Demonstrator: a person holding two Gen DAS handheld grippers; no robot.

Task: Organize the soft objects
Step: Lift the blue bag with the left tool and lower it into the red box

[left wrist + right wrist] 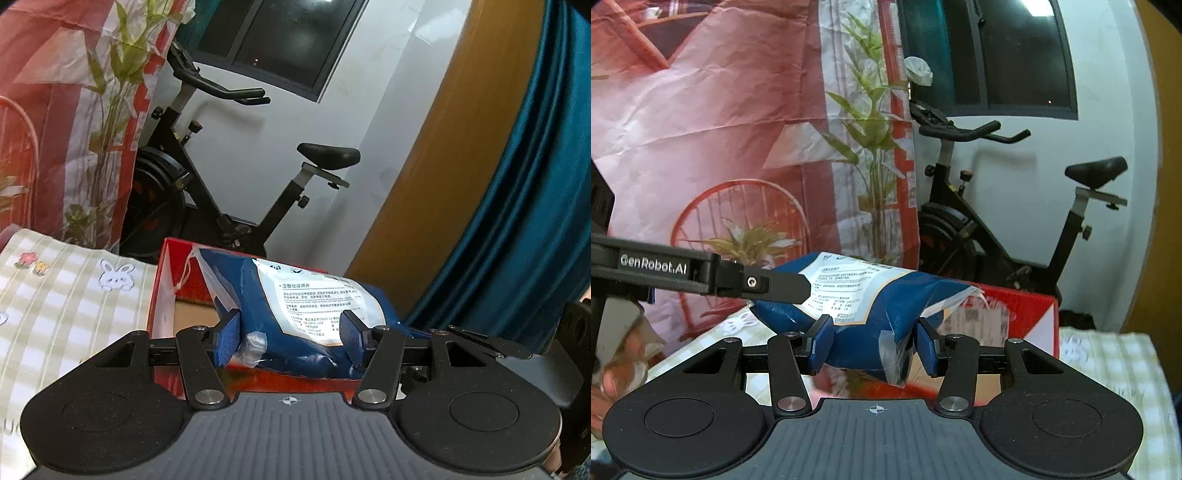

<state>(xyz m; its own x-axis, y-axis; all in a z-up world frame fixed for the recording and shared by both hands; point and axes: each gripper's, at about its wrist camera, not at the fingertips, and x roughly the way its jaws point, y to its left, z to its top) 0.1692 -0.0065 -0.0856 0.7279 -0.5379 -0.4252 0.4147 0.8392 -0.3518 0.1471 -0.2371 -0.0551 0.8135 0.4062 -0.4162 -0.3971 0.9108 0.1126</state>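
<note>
While both tools pinched the blue soft pack (295, 314) from opposite ends, it hung in the air just above the open red box (168, 280), which stood on the bench's checked cloth (59, 295). The left tool (291, 334) had its blue pads pressed into one end of the pack, denting the wrapper; the right tool (875, 341) squeezed the other end, beside the clear gathered plastic and its drawstring. From the right wrist view, the left tool's finger reached across the pack's label.

To do this step well, I judged that the two hands should travel together — level and at one pace — so the limp pack neither sagged nor twisted. It looked best lowered flat into the box's bare cardboard floor, label up, with neither tool spreading until the pack rested there.
</note>
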